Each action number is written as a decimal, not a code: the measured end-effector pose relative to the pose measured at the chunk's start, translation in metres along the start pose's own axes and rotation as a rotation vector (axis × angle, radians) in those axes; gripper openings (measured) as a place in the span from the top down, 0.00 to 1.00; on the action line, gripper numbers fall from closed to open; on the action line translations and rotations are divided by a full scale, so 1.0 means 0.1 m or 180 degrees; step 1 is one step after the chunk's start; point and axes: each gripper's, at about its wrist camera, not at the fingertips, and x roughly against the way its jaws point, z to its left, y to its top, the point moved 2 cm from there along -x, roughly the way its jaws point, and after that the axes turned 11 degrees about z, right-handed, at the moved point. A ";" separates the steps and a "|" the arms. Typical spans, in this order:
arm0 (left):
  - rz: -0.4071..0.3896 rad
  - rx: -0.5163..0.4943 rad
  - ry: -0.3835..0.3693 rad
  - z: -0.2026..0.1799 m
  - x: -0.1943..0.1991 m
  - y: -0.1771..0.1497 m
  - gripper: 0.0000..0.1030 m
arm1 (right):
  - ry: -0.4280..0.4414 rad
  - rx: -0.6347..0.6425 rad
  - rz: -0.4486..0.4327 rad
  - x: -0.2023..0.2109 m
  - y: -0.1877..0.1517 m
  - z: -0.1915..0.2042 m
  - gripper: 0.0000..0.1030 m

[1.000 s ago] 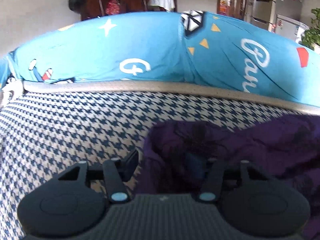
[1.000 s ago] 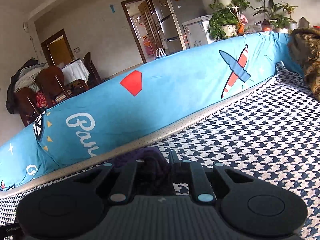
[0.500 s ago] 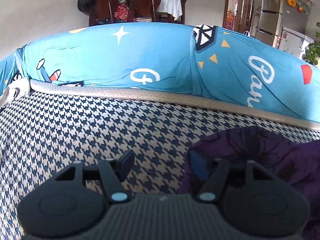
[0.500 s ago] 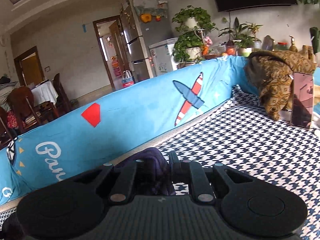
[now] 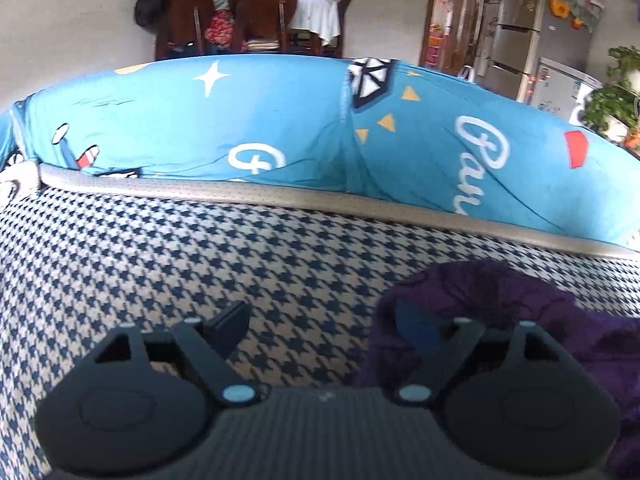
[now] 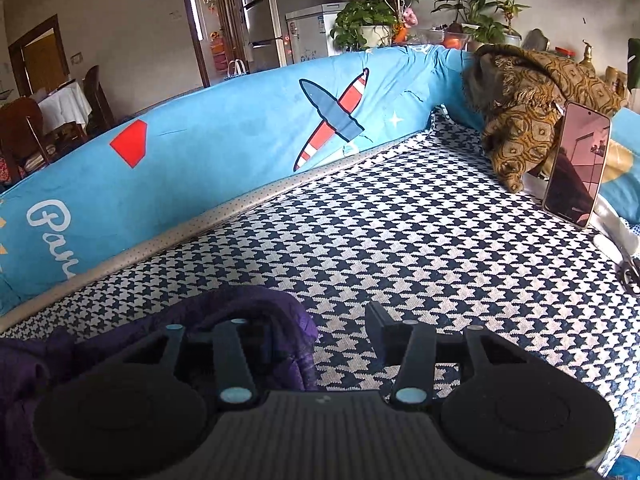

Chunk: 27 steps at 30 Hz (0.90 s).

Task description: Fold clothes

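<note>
A dark purple garment (image 5: 520,312) lies bunched on the houndstooth sofa seat (image 5: 200,264), at the lower right of the left wrist view. My left gripper (image 5: 320,324) is open; its right finger is against the cloth and its left finger is over bare seat. In the right wrist view the same garment (image 6: 256,304) lies at the lower left. My right gripper (image 6: 324,324) is open; its left finger is hidden among the cloth folds, its right finger is over bare seat.
A blue printed cushion (image 5: 280,128) backs the seat and also shows in the right wrist view (image 6: 224,148). A brown patterned blanket (image 6: 532,100) and a propped phone (image 6: 578,168) stand at the sofa's right end. Dining chairs (image 5: 224,16) stand behind the sofa.
My right gripper has opened and let go of the purple garment, swinging right. My left gripper has shifted left, so the garment now lies by its right finger only.
</note>
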 end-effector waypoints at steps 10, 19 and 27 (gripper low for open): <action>0.0047 -0.0055 -0.0131 -0.13 0.00 -0.02 0.09 | 0.0281 -0.0066 0.0323 0.12 -0.15 -0.09 0.44; 0.0062 -0.0010 0.0037 -0.06 0.01 -0.01 0.06 | 0.0492 -0.0217 -0.0111 0.52 -0.19 0.00 0.44; 0.0083 -0.0013 0.0091 0.02 0.00 -0.03 0.03 | 0.1176 0.0139 -0.0138 0.39 -0.24 0.64 0.43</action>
